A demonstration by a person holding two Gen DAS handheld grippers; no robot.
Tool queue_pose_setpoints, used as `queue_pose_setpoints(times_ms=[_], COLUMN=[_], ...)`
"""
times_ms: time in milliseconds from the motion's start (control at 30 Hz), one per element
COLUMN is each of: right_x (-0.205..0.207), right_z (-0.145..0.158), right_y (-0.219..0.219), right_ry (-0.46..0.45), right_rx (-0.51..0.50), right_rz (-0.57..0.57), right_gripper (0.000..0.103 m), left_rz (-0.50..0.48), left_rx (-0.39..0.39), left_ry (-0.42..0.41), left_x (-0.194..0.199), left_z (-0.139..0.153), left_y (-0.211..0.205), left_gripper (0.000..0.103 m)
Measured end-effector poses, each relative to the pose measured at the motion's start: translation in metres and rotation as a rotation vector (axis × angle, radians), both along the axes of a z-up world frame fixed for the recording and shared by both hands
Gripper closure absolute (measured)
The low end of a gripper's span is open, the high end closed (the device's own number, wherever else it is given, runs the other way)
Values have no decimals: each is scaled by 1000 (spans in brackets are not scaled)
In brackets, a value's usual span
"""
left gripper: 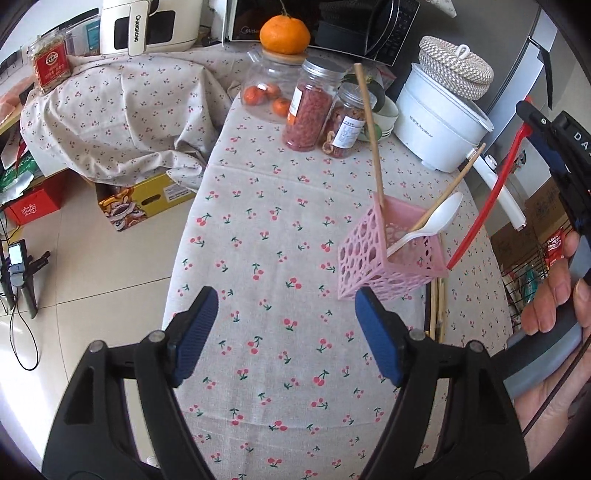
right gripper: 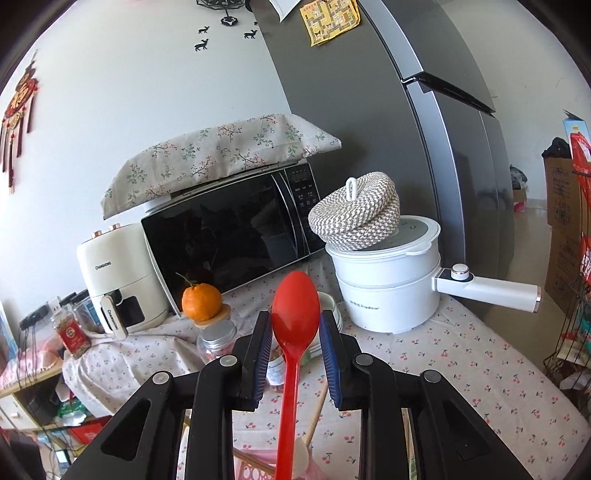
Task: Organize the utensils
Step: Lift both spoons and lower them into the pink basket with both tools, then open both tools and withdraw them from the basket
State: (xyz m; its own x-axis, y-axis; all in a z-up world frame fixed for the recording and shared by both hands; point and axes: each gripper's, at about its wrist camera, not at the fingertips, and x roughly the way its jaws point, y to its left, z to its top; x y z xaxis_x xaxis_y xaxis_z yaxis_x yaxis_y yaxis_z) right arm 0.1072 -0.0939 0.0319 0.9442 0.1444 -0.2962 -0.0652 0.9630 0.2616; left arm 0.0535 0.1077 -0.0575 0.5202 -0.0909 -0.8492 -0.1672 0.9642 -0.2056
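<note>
A pink perforated utensil holder (left gripper: pixel 391 247) stands on the cherry-print tablecloth (left gripper: pixel 280 236). It holds two wooden chopsticks (left gripper: pixel 371 133) and a white plastic spoon (left gripper: pixel 432 225). My right gripper (right gripper: pixel 295 332) is shut on a red spoon (right gripper: pixel 295 314), bowl up. In the left wrist view the red spoon's handle (left gripper: pixel 484 214) slants down, its tip at the holder's right rim. My left gripper (left gripper: pixel 286 321) is open and empty above the cloth, just left of the holder. More chopsticks (left gripper: pixel 437 310) lie by the table's right edge.
Jars (left gripper: pixel 310 107), an orange (left gripper: pixel 284 33) on a jar lid, a white electric pot (left gripper: pixel 439 122) with a woven lid, a microwave (right gripper: pixel 229 229) and an air fryer (right gripper: pixel 118 280) stand at the back. A wire rack (left gripper: pixel 524 284) stands right of the table.
</note>
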Motion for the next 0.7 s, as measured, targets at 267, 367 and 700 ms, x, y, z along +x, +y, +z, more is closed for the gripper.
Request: queue_pose_setpoints(times_ms=[267, 367, 700], right_x=[14, 19, 4], right_z=[-19, -27, -14], right_y=[25, 25, 26], right_ry=[-12, 15, 67], right_rx=[-43, -26, -51], right_rz=[-78, -82, 32], right_gripper=[76, 76, 58], left_rz=[-3, 4, -4], left_rx=[-9, -9, -24], left_ry=[17, 18, -5], left_x=[-1, -1, -4], left_z=[-4, -4, 3], left_y=[12, 16, 13], left_gripper=[26, 26, 26])
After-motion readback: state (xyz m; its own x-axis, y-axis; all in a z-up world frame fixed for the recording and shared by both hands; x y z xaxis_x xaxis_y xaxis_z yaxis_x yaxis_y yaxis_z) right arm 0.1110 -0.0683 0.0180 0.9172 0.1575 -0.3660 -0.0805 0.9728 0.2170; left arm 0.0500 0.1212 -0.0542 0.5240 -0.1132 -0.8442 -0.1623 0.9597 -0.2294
